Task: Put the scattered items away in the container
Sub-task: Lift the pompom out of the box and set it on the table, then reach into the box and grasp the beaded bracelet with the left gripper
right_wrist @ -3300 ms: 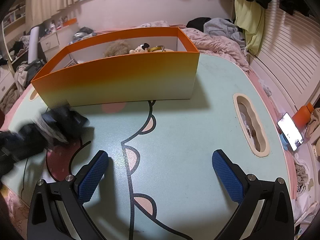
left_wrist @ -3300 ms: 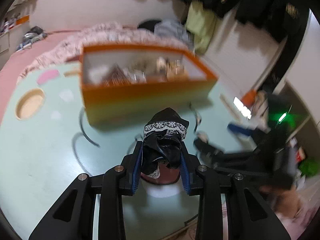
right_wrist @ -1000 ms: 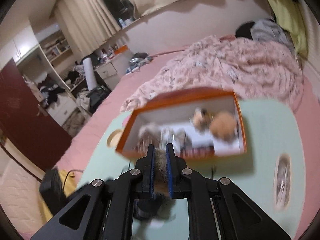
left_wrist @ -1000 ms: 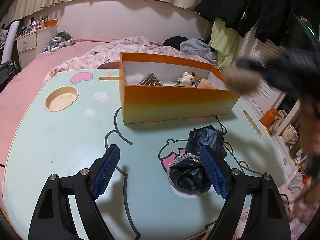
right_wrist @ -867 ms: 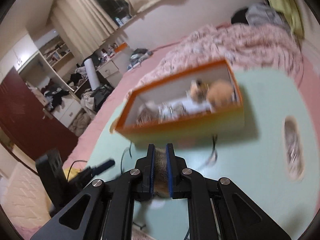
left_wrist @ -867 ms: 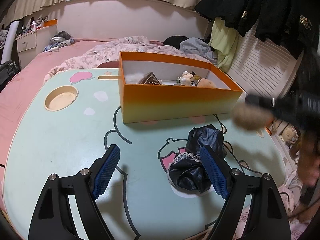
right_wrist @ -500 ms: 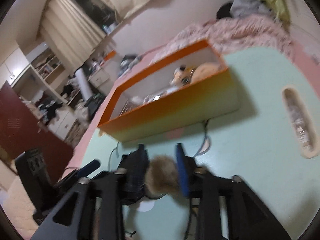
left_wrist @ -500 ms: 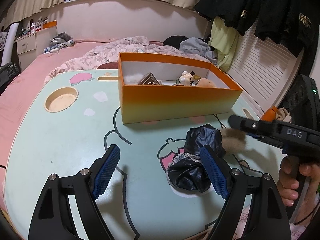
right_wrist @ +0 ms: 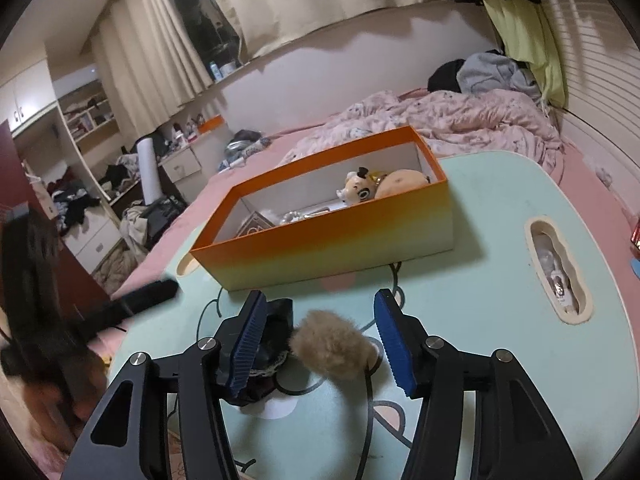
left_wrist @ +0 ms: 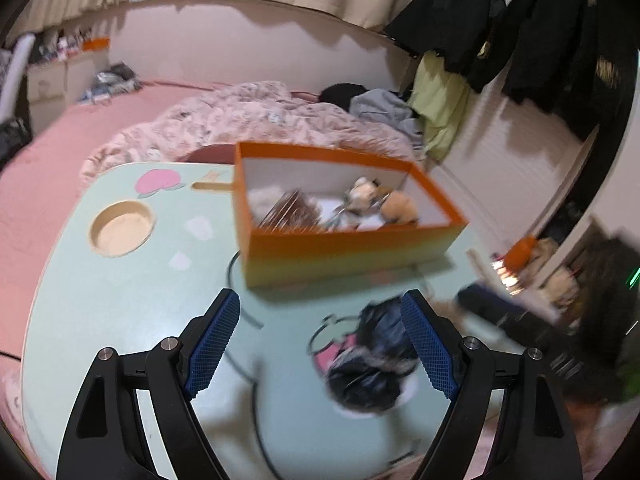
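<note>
An orange box (left_wrist: 344,248) (right_wrist: 320,244) stands at the far middle of the mint table, with small plush toys and other bits inside. A black lace-trimmed cloth (left_wrist: 366,364) lies in front of it, by the right finger of my open left gripper (left_wrist: 316,320), which hovers above the table. My right gripper (right_wrist: 320,304) points down at the table and its jaws are opening. A fluffy tan ball (right_wrist: 332,348) rests on the table between them, clear of both pads. The black cloth (right_wrist: 276,332) shows behind its left finger.
The table has a round cup recess (left_wrist: 122,230) at the left and a long slot (right_wrist: 558,264) at the right. A bed with a pink quilt (right_wrist: 460,124) lies behind the table. The left gripper's body (right_wrist: 144,298) shows blurred at the table's left edge.
The left gripper let go of the black cloth and has now risen. The right gripper carried the fluffy ball down to the table beside the cloth, and its jaws have spread off the ball.
</note>
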A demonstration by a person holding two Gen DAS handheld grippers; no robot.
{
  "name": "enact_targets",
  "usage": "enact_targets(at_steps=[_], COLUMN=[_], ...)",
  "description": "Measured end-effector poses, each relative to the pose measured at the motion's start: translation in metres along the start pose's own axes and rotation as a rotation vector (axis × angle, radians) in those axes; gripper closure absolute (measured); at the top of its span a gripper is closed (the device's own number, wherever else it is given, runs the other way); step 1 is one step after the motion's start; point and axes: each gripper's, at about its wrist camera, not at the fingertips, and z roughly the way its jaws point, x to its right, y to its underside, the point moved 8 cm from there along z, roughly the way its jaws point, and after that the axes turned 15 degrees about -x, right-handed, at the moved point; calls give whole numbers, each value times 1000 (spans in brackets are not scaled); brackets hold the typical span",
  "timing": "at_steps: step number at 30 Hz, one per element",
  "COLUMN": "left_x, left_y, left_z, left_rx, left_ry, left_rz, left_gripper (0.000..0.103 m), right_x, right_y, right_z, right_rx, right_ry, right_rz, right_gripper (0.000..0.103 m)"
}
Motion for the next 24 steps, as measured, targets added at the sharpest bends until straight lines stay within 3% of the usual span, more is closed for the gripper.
enact_targets(at_steps=[4,6,10,14,16,17,18,19,20,24], left_x=[13,21,23,23,26,29,31,32,32,35], left_y=[-37,-53,-79,-92,-94,-94,-94,-94,-92,-89], left_z=[-8,-5,20,53,63,69,75,81,89,110], left_rx=[-13,-21,-92,-178,-193,-201,-213,-234,-266,-345], left_ry=[-20,-56,-89,-103,-122,-143,-158,-170,-177,-171], left_rz=[47,83,80,55,72,89,102,104,95,93], left_gripper=[20,20,20,20,20,20,21,21,22,33], right_x=[0,-1,-3,-1,2,3,3,5,5,9], right_y=[5,5,10,11,12,12,13,12,12,11], right_z=[-4,-2,6,4,3,4,6,6,9,9], right_rx=[11,-2,-59,-41,-33,-34,-42,-48,-58,-65], right_ry=[37,58,68,74,75,76,82,87,88,70], right_rz=[-7,-18,-47,-25,-17,-14,-13,-13,-13,-7], right_gripper=[43,32,32,33,38,50,70,78,83,83])
